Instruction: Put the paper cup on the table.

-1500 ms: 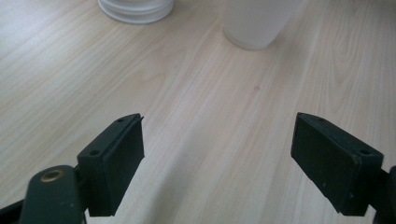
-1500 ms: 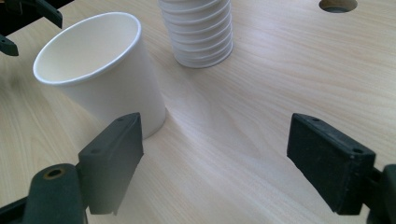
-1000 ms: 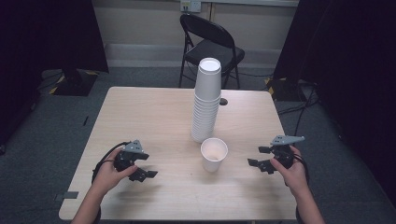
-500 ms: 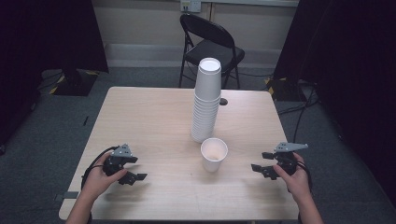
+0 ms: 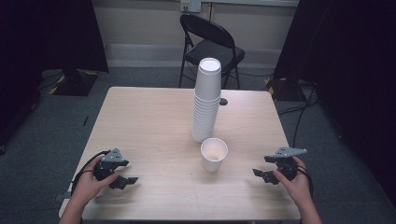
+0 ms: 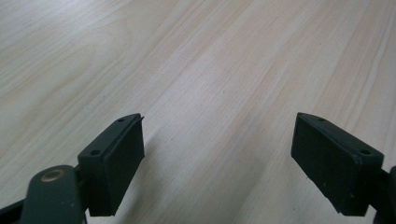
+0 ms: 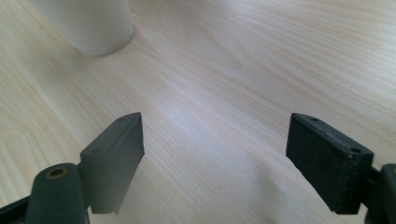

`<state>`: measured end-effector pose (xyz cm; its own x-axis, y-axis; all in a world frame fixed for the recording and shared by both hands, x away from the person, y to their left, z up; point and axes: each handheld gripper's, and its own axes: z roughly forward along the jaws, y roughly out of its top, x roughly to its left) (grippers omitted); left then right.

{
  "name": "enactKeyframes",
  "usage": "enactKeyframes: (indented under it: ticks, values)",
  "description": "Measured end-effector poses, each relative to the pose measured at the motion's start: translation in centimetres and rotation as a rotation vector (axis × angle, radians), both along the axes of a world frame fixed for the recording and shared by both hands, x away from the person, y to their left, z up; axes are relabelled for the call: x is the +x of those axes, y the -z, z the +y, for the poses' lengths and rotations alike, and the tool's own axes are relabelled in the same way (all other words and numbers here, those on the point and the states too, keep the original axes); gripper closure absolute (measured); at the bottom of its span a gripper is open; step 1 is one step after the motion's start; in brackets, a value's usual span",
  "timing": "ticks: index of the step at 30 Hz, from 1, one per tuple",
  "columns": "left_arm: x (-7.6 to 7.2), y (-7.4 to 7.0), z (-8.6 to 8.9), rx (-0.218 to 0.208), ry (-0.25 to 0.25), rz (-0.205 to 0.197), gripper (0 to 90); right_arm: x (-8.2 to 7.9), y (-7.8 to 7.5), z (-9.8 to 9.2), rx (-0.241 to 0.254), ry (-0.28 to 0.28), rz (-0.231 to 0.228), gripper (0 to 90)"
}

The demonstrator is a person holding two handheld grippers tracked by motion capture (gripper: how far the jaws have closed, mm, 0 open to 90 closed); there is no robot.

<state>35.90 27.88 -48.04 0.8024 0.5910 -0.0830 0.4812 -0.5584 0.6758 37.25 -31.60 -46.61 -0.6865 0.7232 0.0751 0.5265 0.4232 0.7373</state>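
1. The wooden table (image 5: 149, 121) is spreading out in front of you, pale and grainy, and it is carrying everything else; your forearms are coming in over its near edge.
2. A black folding chair (image 5: 211, 44) is standing beyond the far edge of the table, well apart from your hands.
3. The tall stack of white paper cups (image 5: 206, 100) is standing upright near the middle of the table, and it is leaning very slightly.
4. The single white cup (image 5: 214, 154) is sitting upright with its mouth open to the ceiling, just beside the foot of the stack on your side, between your two hands and nearer your right one. In the right gripper view its base (image 7: 88, 23) is showing at the upper left, well ahead of the jaws and not touching them.
5. You are holding the right gripper (image 5: 266, 173) low over the near right part of the table, pointing in toward the single cup. Its jaws are spread wide with only bare wood between them.
6. You are holding the left gripper (image 5: 126, 177) at the near left corner, well apart from both the cup and the stack. Its jaws are also standing wide apart, gripping nothing, with plain tabletop lying between them.
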Motion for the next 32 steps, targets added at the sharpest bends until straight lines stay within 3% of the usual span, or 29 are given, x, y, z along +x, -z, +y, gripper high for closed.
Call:
enactKeyframes:
  ticks: [5,9,20,21,27,32]
  values:
    - [-0.3,0.3,0.8,0.015,-0.008,-0.003,17.1,-0.2,0.5,-0.3,-0.019,0.005,0.006,18.6]
    - [-0.6,0.5,1.3,0.062,0.005,-0.018,17.2,-0.4,1.0,-0.7,-0.027,0.021,0.01,18.5]
    - [-0.8,1.2,2.4,0.025,0.001,-0.049,16.9,-1.1,2.4,-1.0,-0.102,0.034,0.024,16.9]
    - [-0.8,1.3,2.5,0.023,-0.002,-0.052,16.9,-1.2,2.6,-0.9,-0.108,0.032,0.008,16.7]
    - [-1.0,1.3,2.3,0.039,0.01,-0.063,15.5,-1.5,2.9,-1.0,-0.09,0.042,-0.019,15.0]
    - [-1.0,1.5,2.4,0.019,-0.003,-0.067,15.2,-1.6,3.2,-1.0,-0.065,0.056,-0.043,13.3]
